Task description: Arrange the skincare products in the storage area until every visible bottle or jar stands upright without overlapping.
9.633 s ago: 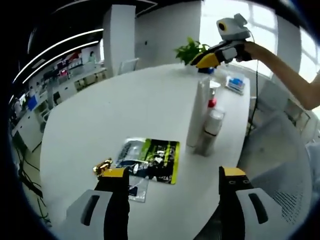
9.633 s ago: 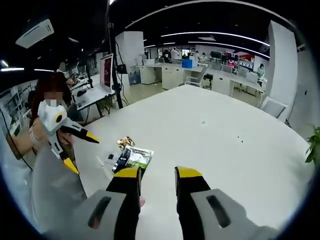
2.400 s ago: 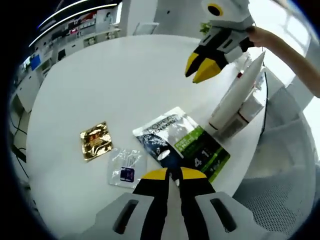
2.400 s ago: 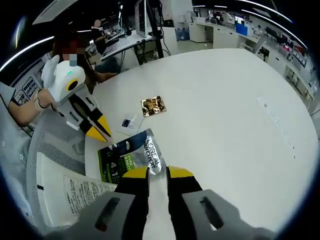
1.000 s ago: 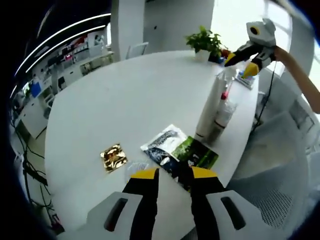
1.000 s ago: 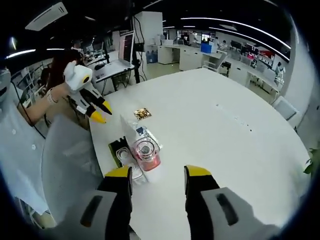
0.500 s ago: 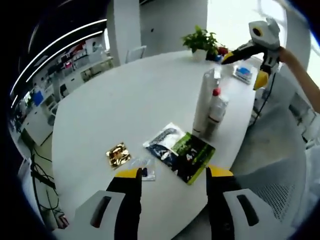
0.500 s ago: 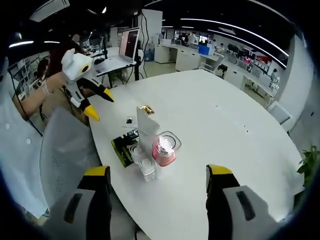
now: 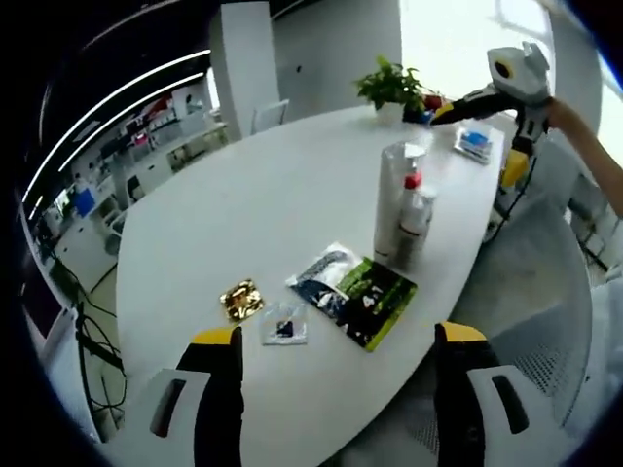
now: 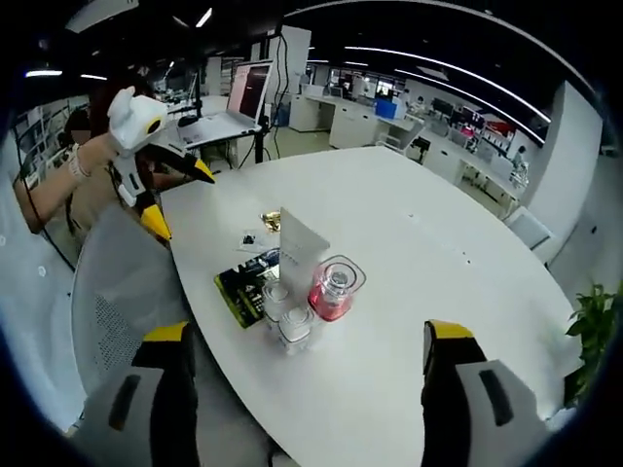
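Observation:
A tall white tube [image 9: 391, 199] stands upright on the white table [image 9: 273, 195], touching a small clear bottle with a red cap [image 9: 414, 218]. In the right gripper view the tube [image 10: 300, 248] stands beside a red-filled bottle [image 10: 333, 289] and two small clear bottles [image 10: 277, 294]. A black-and-green sachet [image 9: 355, 287] lies flat before them. My left gripper [image 9: 338, 339] is open and holds nothing, well back from the products. My right gripper [image 10: 307, 336] is also wide open and holds nothing, drawn back from the cluster.
A gold sachet [image 9: 240, 299] and a small clear sachet [image 9: 284, 323] lie left of the green one. A potted plant [image 9: 391, 86] and a blue pack [image 9: 467, 148] sit at the table's far end. A mesh chair [image 10: 117, 292] stands by the table edge.
Both grippers have drawn back from the table and their jaws have spread much wider. The green sachet, earlier between the left jaws, now lies free on the table.

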`<action>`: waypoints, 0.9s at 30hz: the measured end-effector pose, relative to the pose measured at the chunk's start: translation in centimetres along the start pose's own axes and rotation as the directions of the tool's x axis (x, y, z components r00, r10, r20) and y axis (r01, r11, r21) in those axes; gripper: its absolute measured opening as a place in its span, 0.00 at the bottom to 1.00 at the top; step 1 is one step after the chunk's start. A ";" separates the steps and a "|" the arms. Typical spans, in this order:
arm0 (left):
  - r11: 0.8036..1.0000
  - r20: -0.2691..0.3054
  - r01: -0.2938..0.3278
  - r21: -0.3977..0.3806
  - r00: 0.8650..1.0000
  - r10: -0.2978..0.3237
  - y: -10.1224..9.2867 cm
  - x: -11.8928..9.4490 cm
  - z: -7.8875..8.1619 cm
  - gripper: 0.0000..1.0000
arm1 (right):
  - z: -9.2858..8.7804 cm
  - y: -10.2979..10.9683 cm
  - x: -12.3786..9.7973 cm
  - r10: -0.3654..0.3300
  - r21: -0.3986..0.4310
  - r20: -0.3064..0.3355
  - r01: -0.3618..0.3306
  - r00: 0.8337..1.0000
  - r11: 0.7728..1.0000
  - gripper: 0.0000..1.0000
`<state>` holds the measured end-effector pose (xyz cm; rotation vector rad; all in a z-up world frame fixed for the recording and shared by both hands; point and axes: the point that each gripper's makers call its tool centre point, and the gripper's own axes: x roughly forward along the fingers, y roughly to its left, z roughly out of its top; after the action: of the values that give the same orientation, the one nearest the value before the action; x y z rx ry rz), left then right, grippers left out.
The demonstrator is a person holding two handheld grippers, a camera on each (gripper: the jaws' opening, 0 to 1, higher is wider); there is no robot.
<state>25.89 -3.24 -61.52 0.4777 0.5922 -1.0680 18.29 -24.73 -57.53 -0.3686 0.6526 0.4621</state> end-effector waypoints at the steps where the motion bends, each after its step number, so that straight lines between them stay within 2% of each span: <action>1: 1.000 0.008 -0.004 -0.001 1.000 0.005 0.0 -0.1 0.1 0.77 | 0.0 0.1 -0.1 -0.004 -0.003 0.002 0.004 1.000 1.000 0.99; 4: 1.000 0.020 0.000 -0.009 1.000 0.000 -0.4 -0.4 0.3 0.82 | 0.3 0.1 -0.1 -0.013 0.000 0.017 0.013 1.000 1.000 0.99; 9: 1.000 0.007 -0.010 0.028 1.000 0.010 -0.6 -0.4 0.2 0.92 | 0.4 0.5 -0.1 -0.004 0.008 0.030 0.004 1.000 1.000 0.99; 11: 0.999 0.016 0.002 0.033 1.000 -0.003 -0.7 -0.3 0.3 0.90 | 0.8 0.8 -0.1 0.007 0.021 0.061 -0.008 0.998 1.000 0.99; 16: 0.999 0.008 0.015 0.051 1.000 -0.015 -1.1 0.0 0.5 0.95 | 0.6 0.9 -0.2 -0.008 0.017 0.061 0.007 0.998 1.000 1.00; 19: 0.998 0.001 0.027 0.057 1.000 -0.027 -1.4 0.3 0.5 0.97 | 0.7 0.6 -0.5 -0.019 0.045 0.088 0.015 0.996 0.999 1.00; 24: 0.998 0.003 0.041 0.057 0.999 -0.041 -1.5 0.7 1.0 0.97 | 0.7 0.2 -0.8 -0.036 0.055 0.109 0.030 0.993 0.998 1.00; 27: 0.997 -0.015 0.042 0.061 0.999 -0.041 -1.3 1.1 1.0 0.97 | 0.7 0.0 -0.8 -0.047 0.049 0.114 0.041 0.992 0.998 1.00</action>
<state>25.32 -5.10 -61.58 0.5282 0.5847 -1.1255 18.04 -24.65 -56.52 -0.3094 0.5409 0.4225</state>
